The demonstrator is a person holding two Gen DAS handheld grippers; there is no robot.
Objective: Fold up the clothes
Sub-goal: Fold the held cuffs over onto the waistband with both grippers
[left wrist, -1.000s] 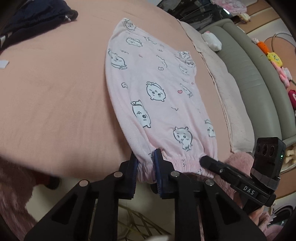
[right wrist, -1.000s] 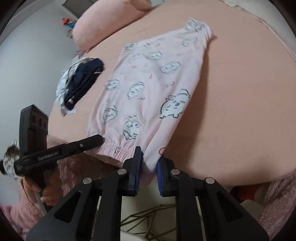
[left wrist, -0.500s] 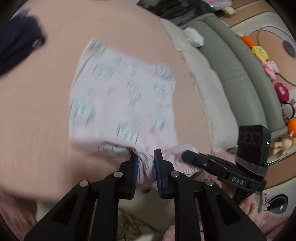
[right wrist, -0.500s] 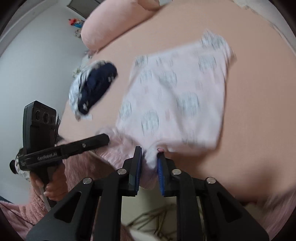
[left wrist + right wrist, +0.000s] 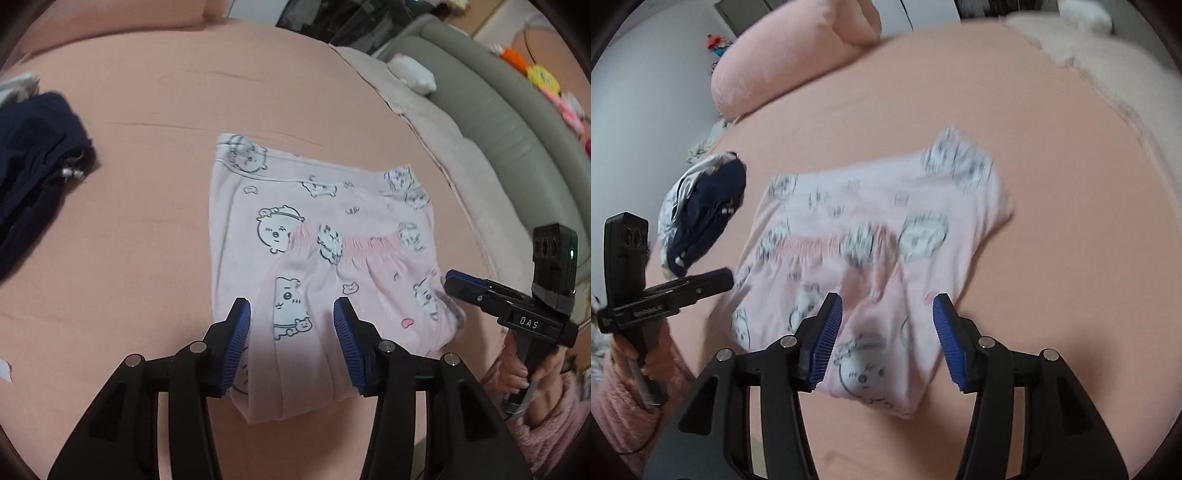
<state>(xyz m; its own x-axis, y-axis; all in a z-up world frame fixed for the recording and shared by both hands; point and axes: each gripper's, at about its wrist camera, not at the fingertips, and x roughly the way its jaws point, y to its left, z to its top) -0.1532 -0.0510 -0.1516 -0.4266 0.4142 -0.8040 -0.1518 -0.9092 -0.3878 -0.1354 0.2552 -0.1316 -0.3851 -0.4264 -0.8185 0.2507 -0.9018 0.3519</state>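
Left gripper [image 5: 291,339]: nearest the watcher, over the near-left corner of the pink shorts [image 5: 317,258]; its jaws have just been opening and stand apart; cloth lies between the blue pads but neither pad presses it.
Right gripper [image 5: 886,339]: over the near-right corner of the shorts; jaws likewise just opened and parted, fabric loose beneath them.
Pink shorts: lying on the pink bed [image 5: 147,184], folded over themselves; the gathered waistband [image 5: 351,242], a second ago hanging at the bed's near edge in both grips, now lies across the middle of the shorts, short of the far hem.
Meaning: one fold looks done and let go; the next would likely be across, or a smoothing.
Dark garment [image 5: 33,147]: beyond and to the left of the shorts, well apart.
Pillow [image 5: 790,59]: far past the shorts, at the bed's far end.
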